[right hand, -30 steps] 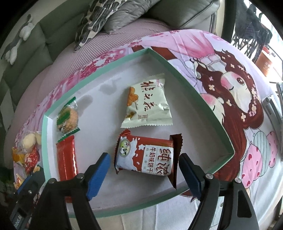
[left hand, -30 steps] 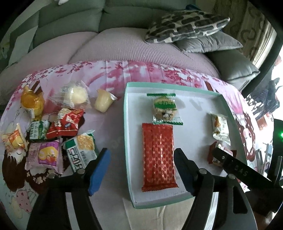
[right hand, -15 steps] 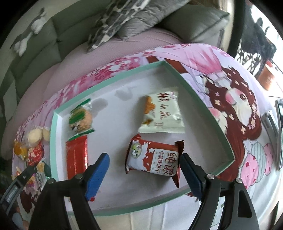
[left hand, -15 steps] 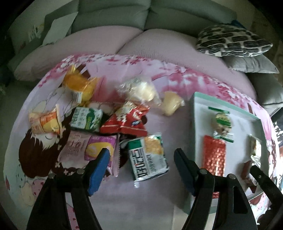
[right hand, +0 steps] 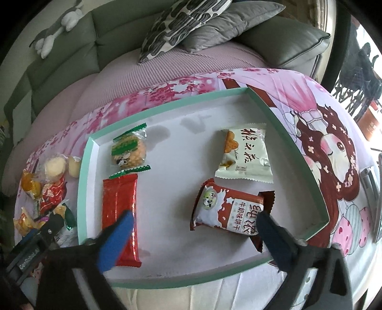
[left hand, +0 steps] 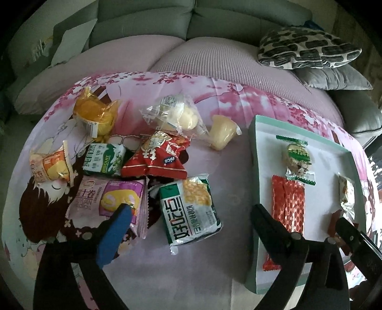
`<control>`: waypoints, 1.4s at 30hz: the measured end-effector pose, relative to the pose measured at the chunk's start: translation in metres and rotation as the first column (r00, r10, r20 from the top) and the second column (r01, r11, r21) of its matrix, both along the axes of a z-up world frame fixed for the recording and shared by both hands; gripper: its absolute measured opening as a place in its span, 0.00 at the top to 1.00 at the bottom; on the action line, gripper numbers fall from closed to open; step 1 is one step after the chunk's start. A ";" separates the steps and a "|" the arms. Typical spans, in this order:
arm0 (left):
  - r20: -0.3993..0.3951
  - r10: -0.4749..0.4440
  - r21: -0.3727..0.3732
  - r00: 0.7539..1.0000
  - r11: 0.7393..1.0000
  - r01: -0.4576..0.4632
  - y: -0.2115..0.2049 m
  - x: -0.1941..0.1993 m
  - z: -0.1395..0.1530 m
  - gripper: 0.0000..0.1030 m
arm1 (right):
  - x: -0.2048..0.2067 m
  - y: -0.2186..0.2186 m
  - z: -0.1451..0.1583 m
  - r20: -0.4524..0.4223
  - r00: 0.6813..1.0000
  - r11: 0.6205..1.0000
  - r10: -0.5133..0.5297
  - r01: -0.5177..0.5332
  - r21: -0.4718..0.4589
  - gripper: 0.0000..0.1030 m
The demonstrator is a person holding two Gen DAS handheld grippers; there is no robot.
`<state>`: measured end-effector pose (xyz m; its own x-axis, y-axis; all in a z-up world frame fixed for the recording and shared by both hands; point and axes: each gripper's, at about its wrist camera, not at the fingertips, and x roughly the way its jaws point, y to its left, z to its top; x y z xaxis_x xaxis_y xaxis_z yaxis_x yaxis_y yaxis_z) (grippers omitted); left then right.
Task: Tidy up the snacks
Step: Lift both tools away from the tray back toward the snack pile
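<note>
On the left, the loose snacks sit heaped on the pink cloth (left hand: 229, 195), likely waiting to be sorted, and the left gripper (left hand: 188, 214) tilts steeply down over the green-and-white packet (left hand: 188, 209), its jaws opening with that packet below the gap but not pinched. To the right, the teal-rimmed tray (right hand: 296, 147) holds four snacks laid apart in neat positions. The right gripper (right hand: 193, 226) angles down over it, jaws opening and gripping nothing, the brown milk-biscuit pack (right hand: 229, 212) just ahead of its right finger.

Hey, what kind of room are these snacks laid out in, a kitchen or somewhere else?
Most likely a living room, not a kitchen: a grey sofa with a patterned cushion stands behind, and the snacks lie on a pink cartoon cloth beside a shallow tray.
</note>
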<state>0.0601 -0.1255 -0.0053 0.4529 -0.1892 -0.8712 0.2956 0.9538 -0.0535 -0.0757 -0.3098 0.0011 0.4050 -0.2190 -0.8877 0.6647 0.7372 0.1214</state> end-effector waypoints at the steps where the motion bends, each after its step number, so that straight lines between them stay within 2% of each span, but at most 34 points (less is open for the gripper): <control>1: 0.000 0.001 -0.003 1.000 1.000 -0.001 0.001 0.001 0.000 0.03 | 0.001 0.000 0.000 0.000 1.000 1.000 0.006 -0.006 0.000 0.00; 9: 0.000 0.021 -0.013 1.000 1.000 -0.021 0.004 0.003 -0.002 0.00 | 0.003 0.002 0.000 -0.004 0.999 0.999 0.032 -0.032 -0.008 0.00; 16: 0.075 0.098 -0.035 0.992 0.995 -0.096 0.018 0.003 0.015 0.00 | 0.004 0.008 0.011 0.028 0.999 0.998 0.039 -0.038 -0.047 0.00; 20: 0.107 0.136 -0.038 0.985 0.990 -0.133 0.028 0.004 0.023 0.00 | 0.006 0.012 0.015 0.063 0.997 0.999 0.043 -0.042 -0.021 0.00; 25: 0.065 0.143 -0.051 0.988 0.989 -0.139 0.041 0.009 0.024 0.00 | 0.013 0.026 0.019 0.057 0.997 0.996 0.060 -0.056 -0.070 0.00; 31: 0.074 0.242 0.042 0.967 0.969 -0.245 0.083 0.018 0.024 0.00 | 0.035 0.065 0.017 0.066 0.981 0.982 0.182 -0.179 -0.056 0.00; 35: 0.079 0.302 0.051 0.950 0.950 -0.307 0.113 0.025 0.026 0.00 | 0.053 0.103 0.016 0.083 0.953 0.957 0.291 -0.289 -0.039 0.00; 42: 0.136 0.340 0.102 0.931 0.930 -0.354 0.148 0.028 0.026 0.00 | 0.067 0.142 0.009 0.094 0.917 0.921 0.389 -0.389 -0.020 0.00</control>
